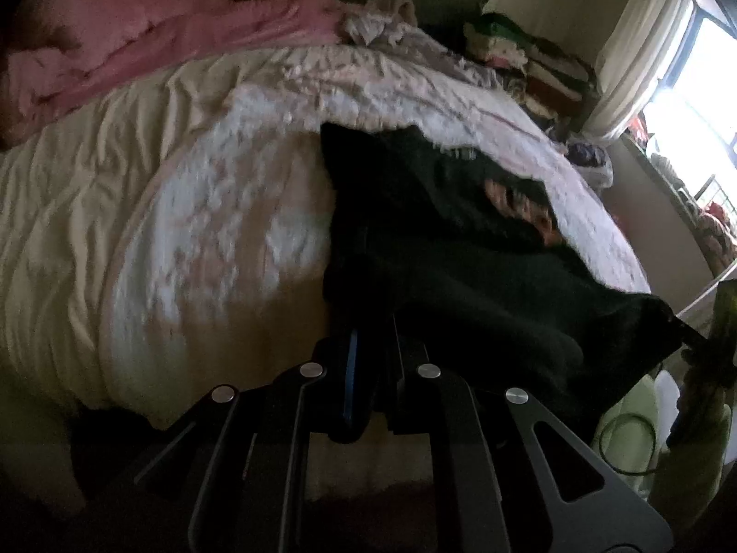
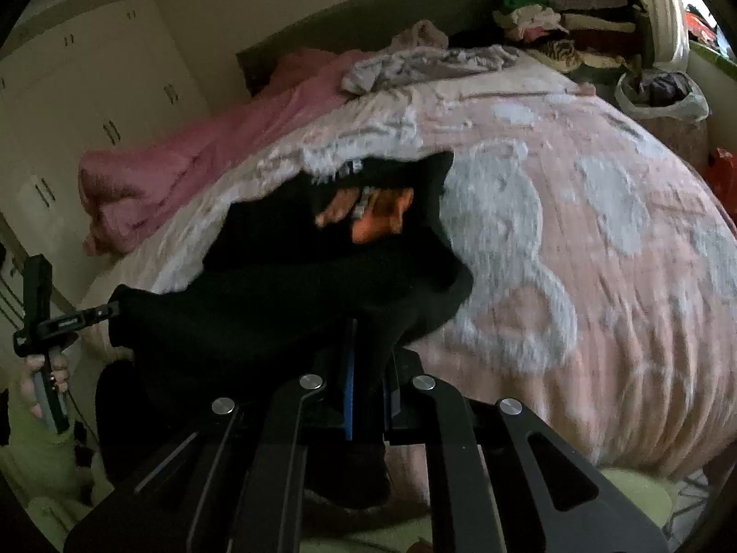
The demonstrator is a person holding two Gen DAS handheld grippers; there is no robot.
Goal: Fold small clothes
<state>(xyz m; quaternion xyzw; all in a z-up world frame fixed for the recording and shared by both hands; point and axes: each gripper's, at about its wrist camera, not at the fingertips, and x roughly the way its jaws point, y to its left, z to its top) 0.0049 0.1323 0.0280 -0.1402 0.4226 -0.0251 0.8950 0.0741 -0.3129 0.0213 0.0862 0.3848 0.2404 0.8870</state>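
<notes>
Left wrist view: both claws pinching one black fabric garment with an orange print over the bed's near edge.

Left claw (image 1: 368, 345) pressed together on the black fabric garment with an orange print (image 1: 460, 249) at one end; right claw (image 2: 368, 359) clamped on the other end (image 2: 295, 295). Cloth spans between them, far part draped on the pink-and-white fleece blanket (image 2: 576, 239). Pink crumpled duvet (image 1: 138, 46) near the far edge; stack of folded clothes (image 2: 566, 18) off the far corner.
</notes>
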